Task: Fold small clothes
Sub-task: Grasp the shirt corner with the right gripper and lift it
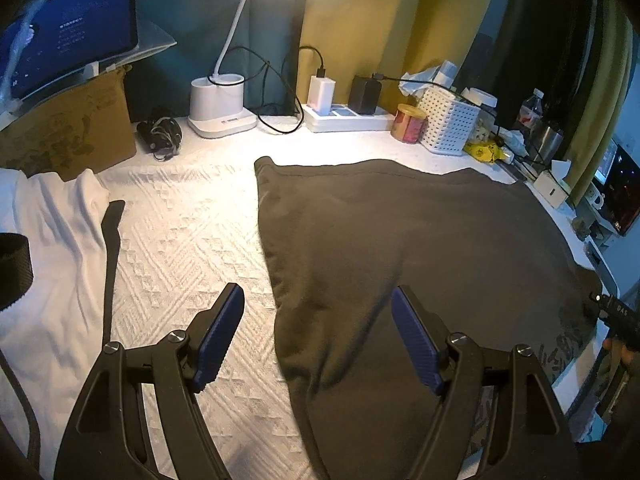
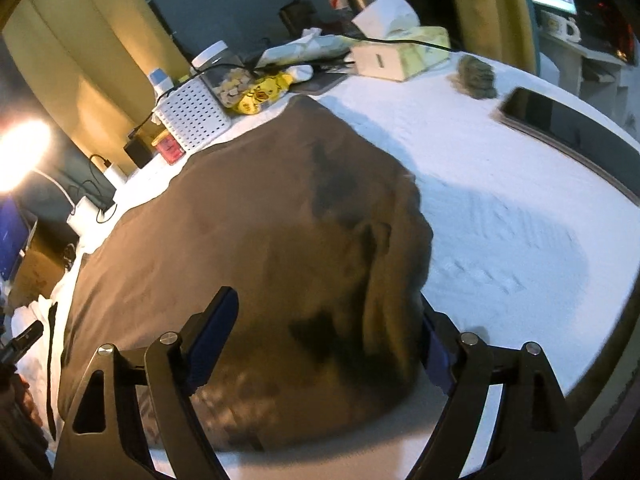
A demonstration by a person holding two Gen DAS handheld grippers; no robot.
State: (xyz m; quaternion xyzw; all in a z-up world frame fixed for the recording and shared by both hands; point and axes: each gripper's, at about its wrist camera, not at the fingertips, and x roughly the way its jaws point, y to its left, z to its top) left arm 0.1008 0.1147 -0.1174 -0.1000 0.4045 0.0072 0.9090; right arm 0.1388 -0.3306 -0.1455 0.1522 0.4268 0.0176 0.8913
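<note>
The left tongs (image 1: 316, 336) stand wide apart with nothing between the blue pads; the left pad hangs over the white textured bench cover (image 1: 180, 240), the right pad over the brown garment (image 1: 400, 240). The garment's left edge runs up between them from about 6 o'clock toward 12. The right tongs (image 2: 326, 344) gape as wide as they go and grip nothing. A thick rumpled fold of the same brown garment (image 2: 260, 240) lies between the pads, blurred, and the right pad sits half hidden behind it at about 3 o'clock.

In my judgement the step in hand is to take hold of the garment's near edge or corners for a fold. To do it well, each pair of tongs should come down onto a single edge, not a bunched heap, and close on cloth only, without pinching the bench cover beneath. The rumple at the right side wants smoothing first, or the fold will come out lumpy.

From the left tongs the garment spreads from 12 through 3 o'clock, mostly flat. At 9 to 10 o'clock, well apart, lies a white garment (image 1: 52, 248). A desk lamp base (image 1: 218, 108) and a white basket (image 1: 448, 124) stand beyond at 11 and 1 o'clock.
</note>
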